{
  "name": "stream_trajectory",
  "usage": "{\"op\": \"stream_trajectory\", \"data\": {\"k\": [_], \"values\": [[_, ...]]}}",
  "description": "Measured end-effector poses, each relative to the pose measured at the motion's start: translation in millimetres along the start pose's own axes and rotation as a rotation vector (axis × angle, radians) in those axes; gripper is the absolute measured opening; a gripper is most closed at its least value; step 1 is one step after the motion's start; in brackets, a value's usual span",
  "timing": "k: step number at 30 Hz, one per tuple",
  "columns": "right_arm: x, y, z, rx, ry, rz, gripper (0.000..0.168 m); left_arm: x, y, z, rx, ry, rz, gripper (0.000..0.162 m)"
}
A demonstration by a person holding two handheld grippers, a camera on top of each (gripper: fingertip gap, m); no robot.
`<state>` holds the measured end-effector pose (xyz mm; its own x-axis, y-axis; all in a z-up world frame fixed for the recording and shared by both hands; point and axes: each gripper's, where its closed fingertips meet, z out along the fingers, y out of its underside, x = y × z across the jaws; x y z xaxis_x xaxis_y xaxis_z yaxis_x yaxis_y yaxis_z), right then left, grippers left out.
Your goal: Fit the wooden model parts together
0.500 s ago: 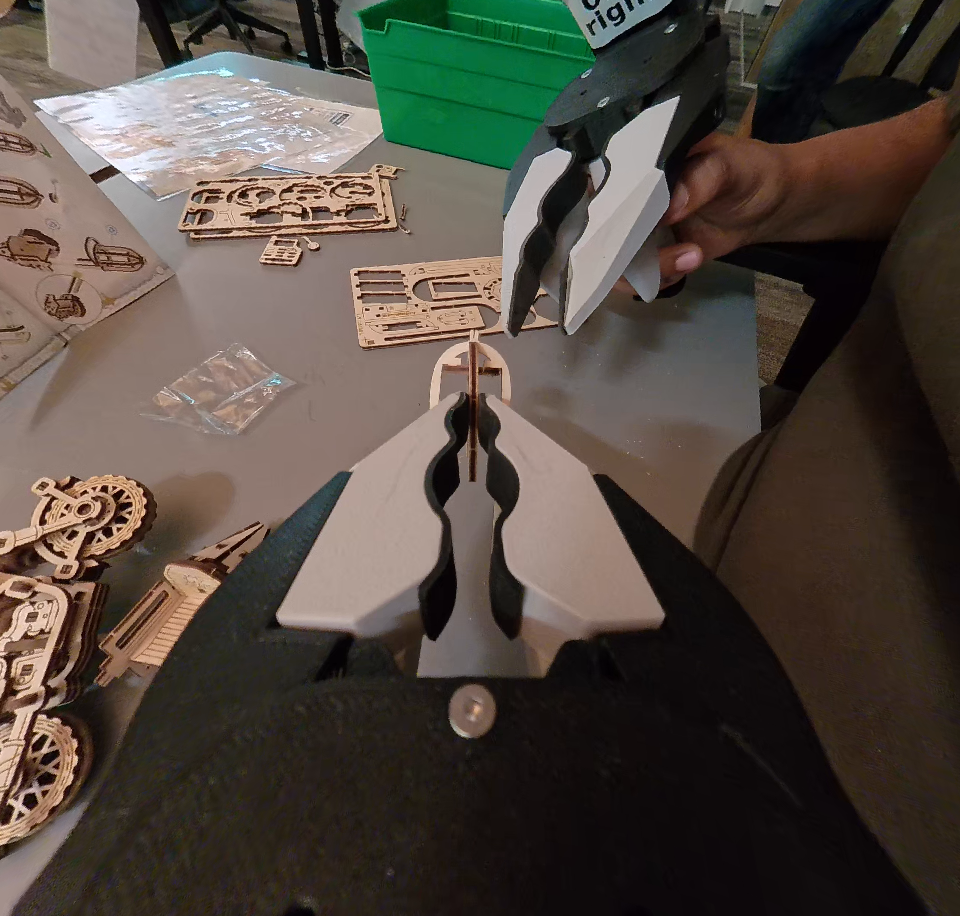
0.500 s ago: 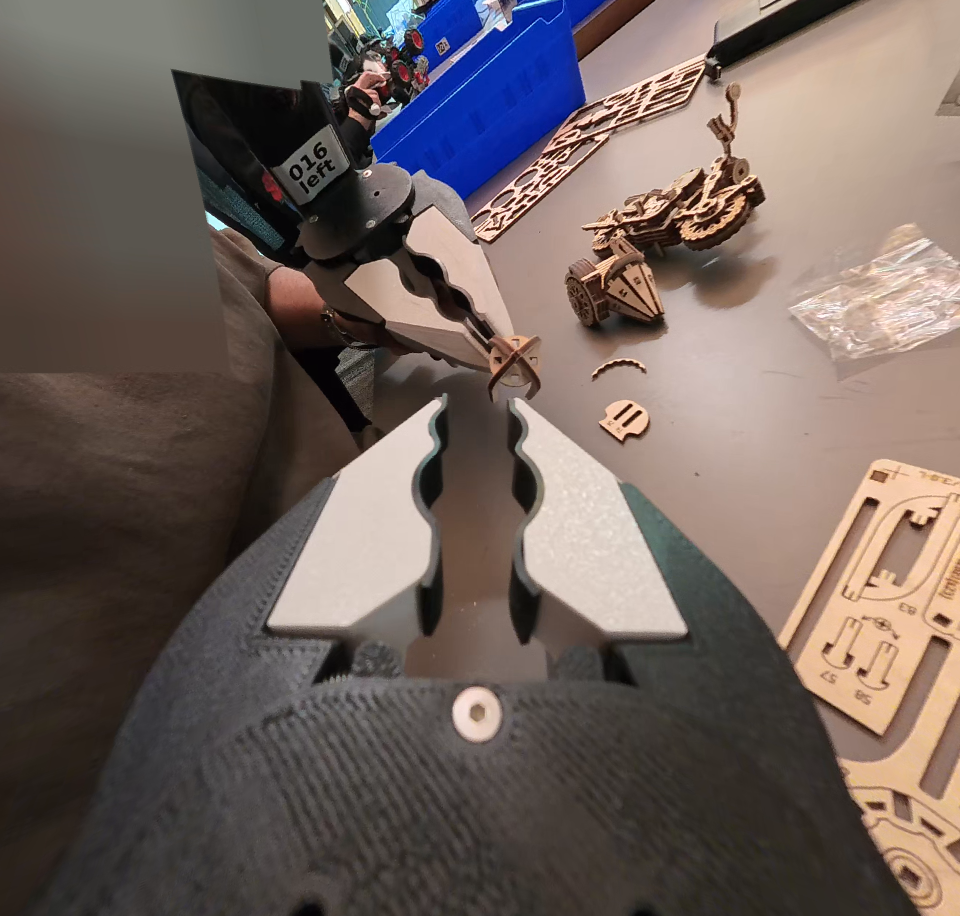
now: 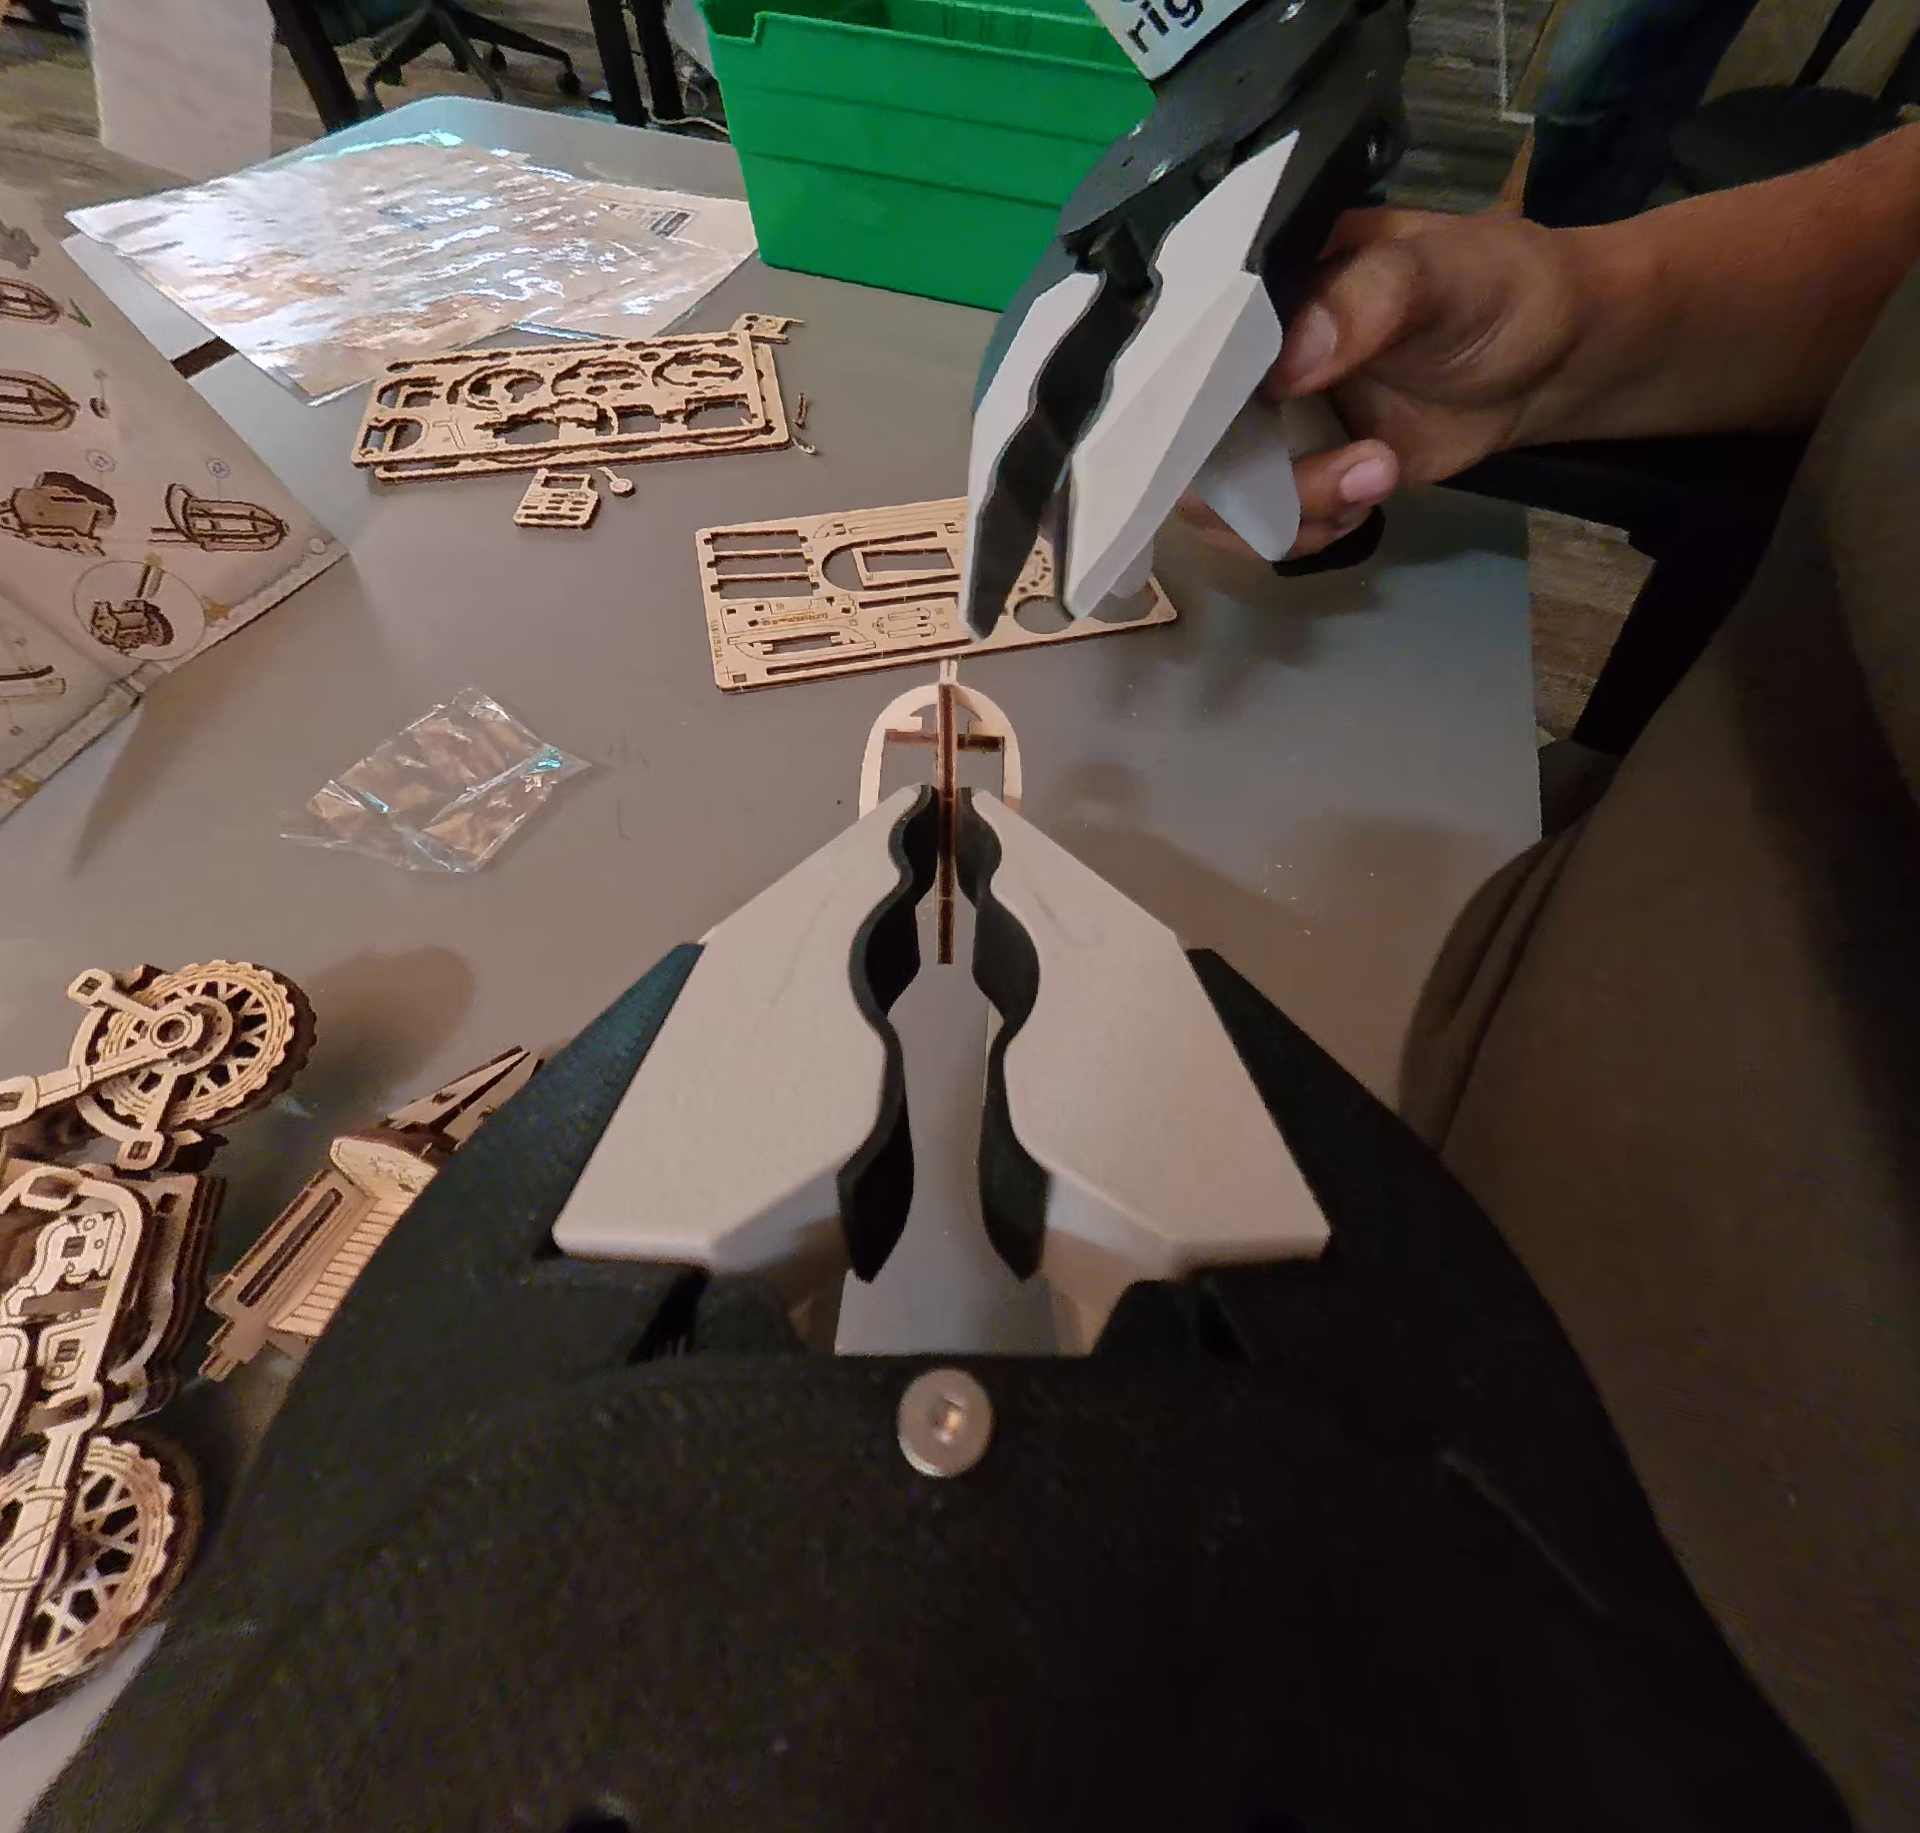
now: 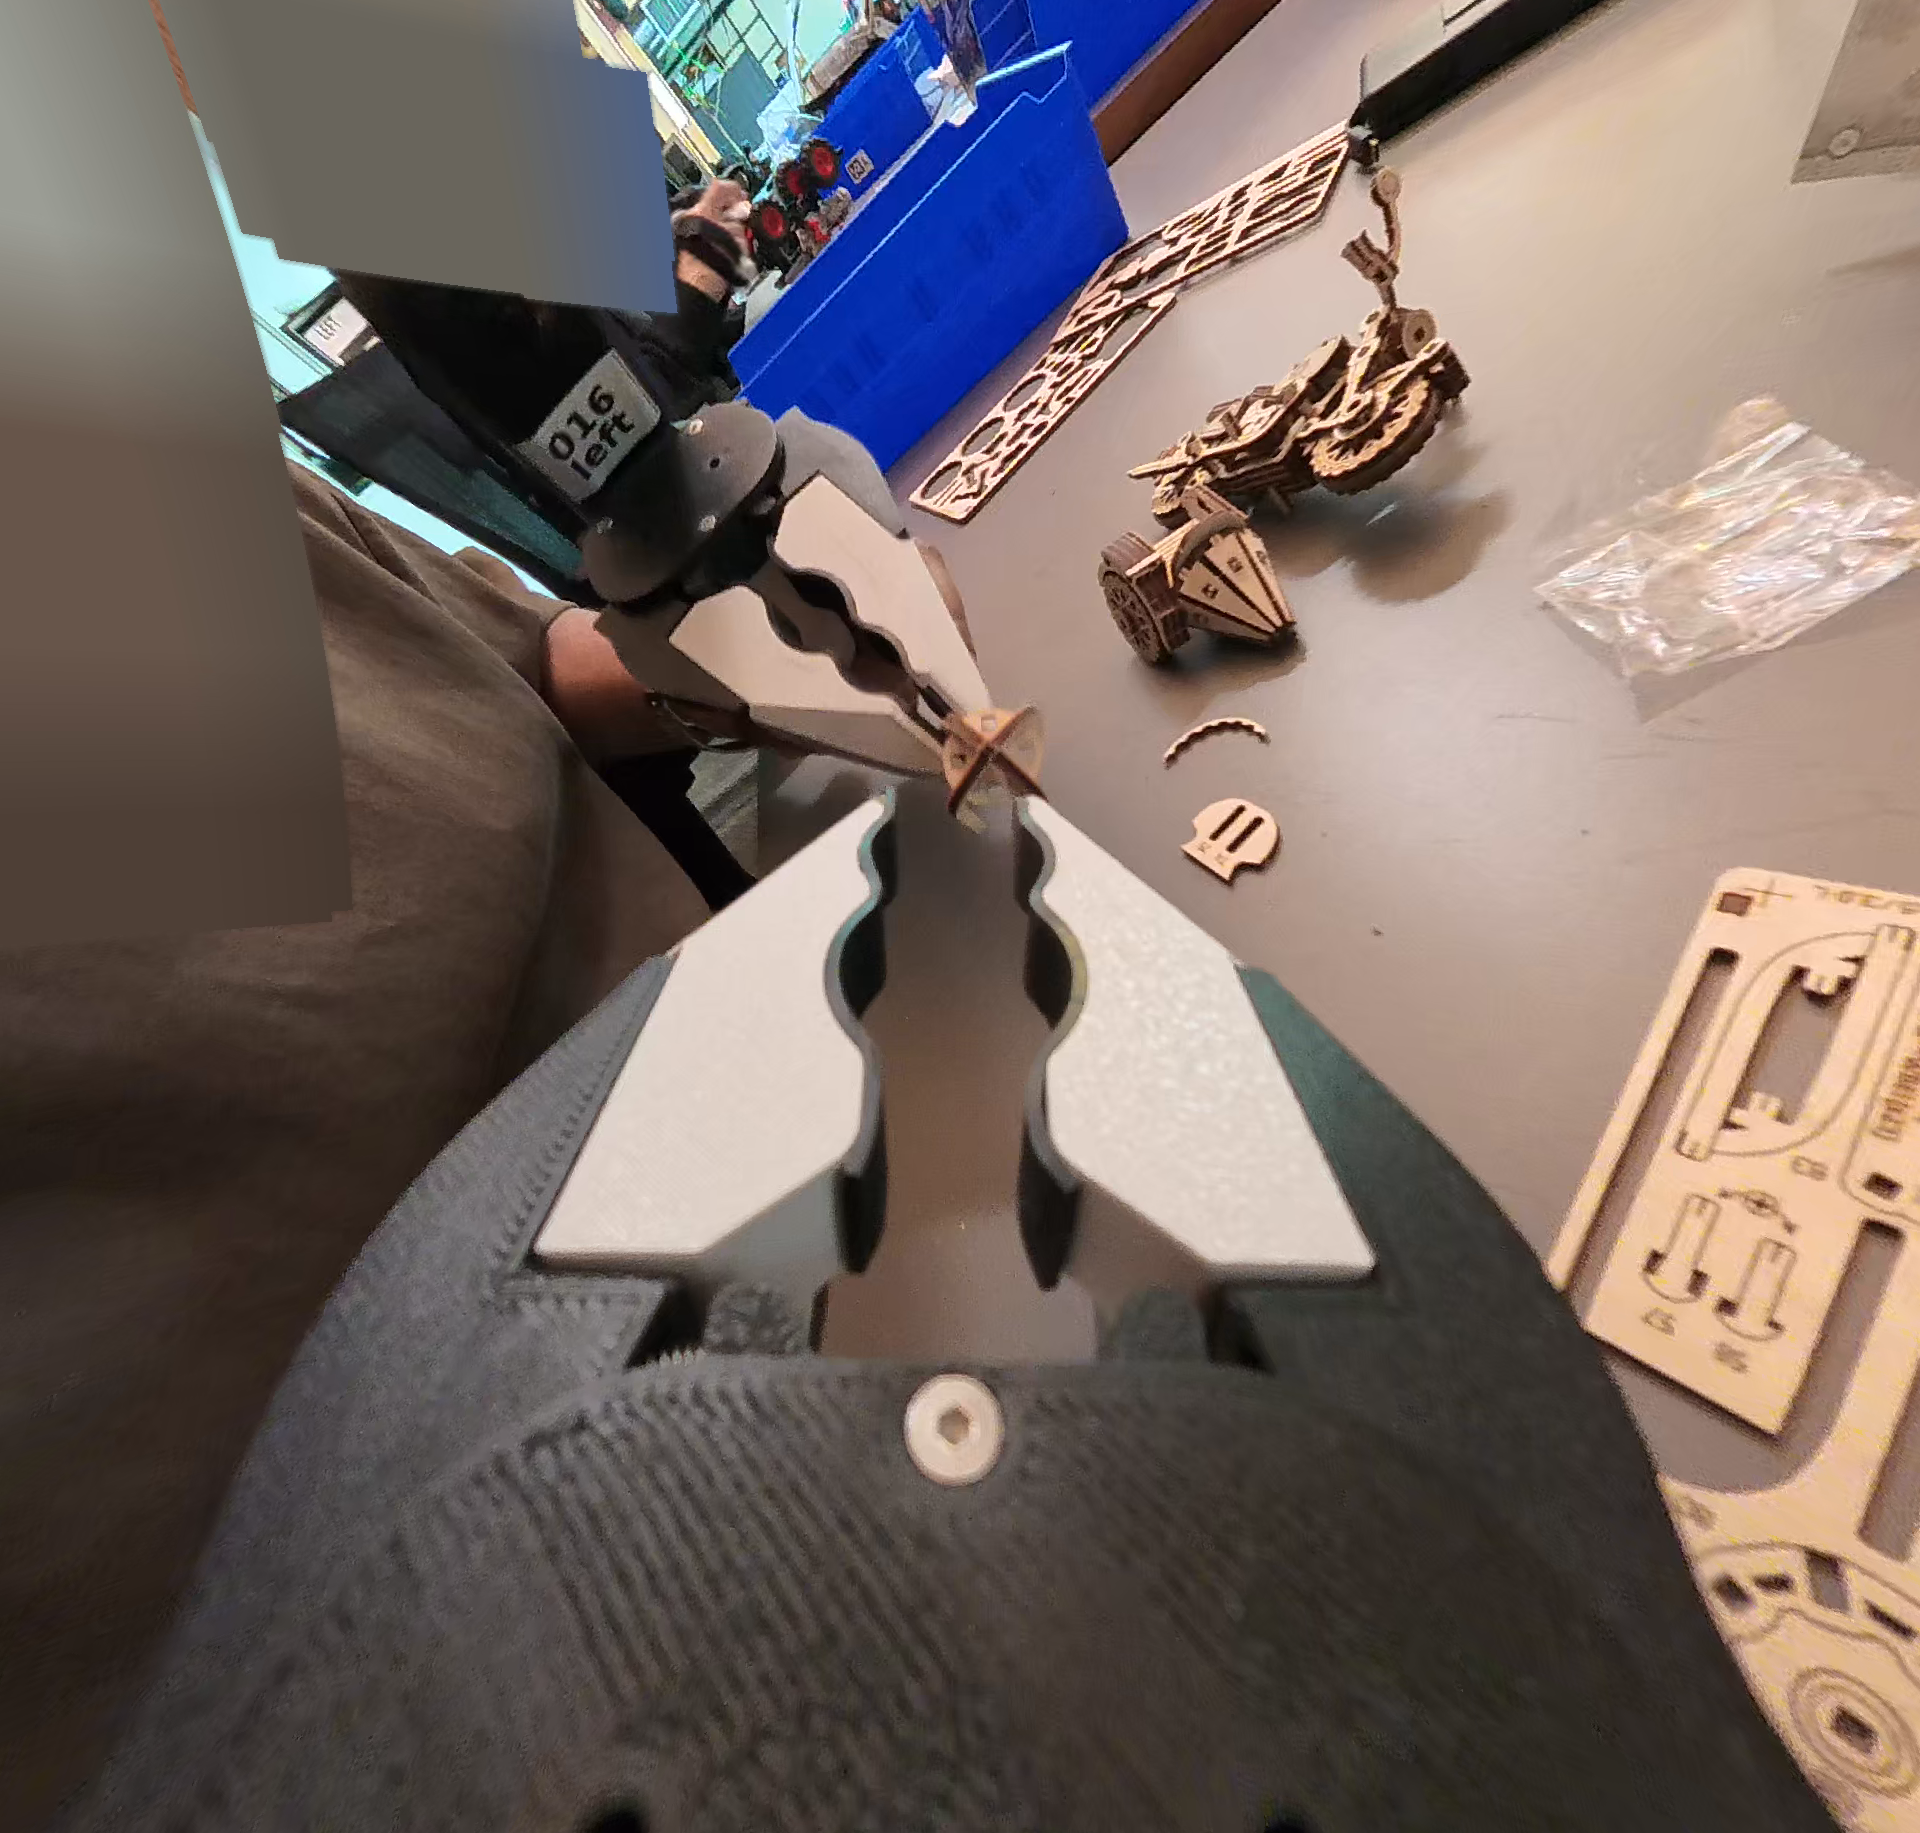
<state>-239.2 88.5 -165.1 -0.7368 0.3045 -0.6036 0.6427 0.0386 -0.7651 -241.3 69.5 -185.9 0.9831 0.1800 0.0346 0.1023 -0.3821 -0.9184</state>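
Aloft over a grey table (image 3: 623, 640), a small pale wooden subassembly of crossed, slotted plates (image 3: 943, 744) sits pinched at the tips of the left gripper (image 3: 943, 796). Just beyond, the right gripper (image 4: 951, 817) hovers with fingers parted and empty. Two loose wooden pieces, one slotted (image 4: 1231, 838) and one toothed arc (image 4: 1216, 739), lie nearby. Farther off stand one green plastic bin (image 3: 894, 142) and blue bins (image 4: 935, 266), their contents unclear.
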Motion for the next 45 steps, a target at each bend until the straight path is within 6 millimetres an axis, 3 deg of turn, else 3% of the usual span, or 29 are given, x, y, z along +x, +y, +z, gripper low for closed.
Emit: {"op": "stream_trajectory", "data": {"k": [11, 21, 22, 27, 29, 37, 42, 45], "values": [[5.8, 14.1, 10.8, -0.05, -0.009, 0.153, 0.011, 8.7, 11.1, 7.1, -0.079, -0.064, 0.225, 0.002], [8.7, 17.9, 10.5, -0.065, -0.03, 0.211, 0.001, 9.1, 10.8, 7.4, -0.076, -0.095, 0.28, 0.002], [8.9, 17.3, 10.1, -0.062, -0.031, 0.212, 0.001, 7.1, 9.2, 7.2, -0.065, -0.108, 0.265, 0.004], [10.6, 7.9, 3.6, -0.012, -0.034, 0.192, 0.0, -2.1, -1.4, 2.0, -0.003, -0.125, 0.15, 0.046], [8.7, 6.2, 1.3, -0.009, -0.038, 0.154, 0.0, -9.8, -7.3, -2.4, 0.037, -0.132, 0.075, 0.058], [-0.1, 7.5, -0.7, -0.059, 0.025, -0.127, 0.001, -20.5, -16.7, -14.1, 0.142, 0.044, -0.262, 0.066], [-1.3, 0.9, -7.0, -0.056, 0.118, -0.418, 0.001, -21.4, -18.4, -15.8, 0.158, 0.075, -0.303, 0.067], [-0.1, -1.7, -10.5, -0.049, 0.158, -0.507, 0.001, -21.6, -16.8, -15.0, 0.149, 0.071, -0.3, 0.067]]}}
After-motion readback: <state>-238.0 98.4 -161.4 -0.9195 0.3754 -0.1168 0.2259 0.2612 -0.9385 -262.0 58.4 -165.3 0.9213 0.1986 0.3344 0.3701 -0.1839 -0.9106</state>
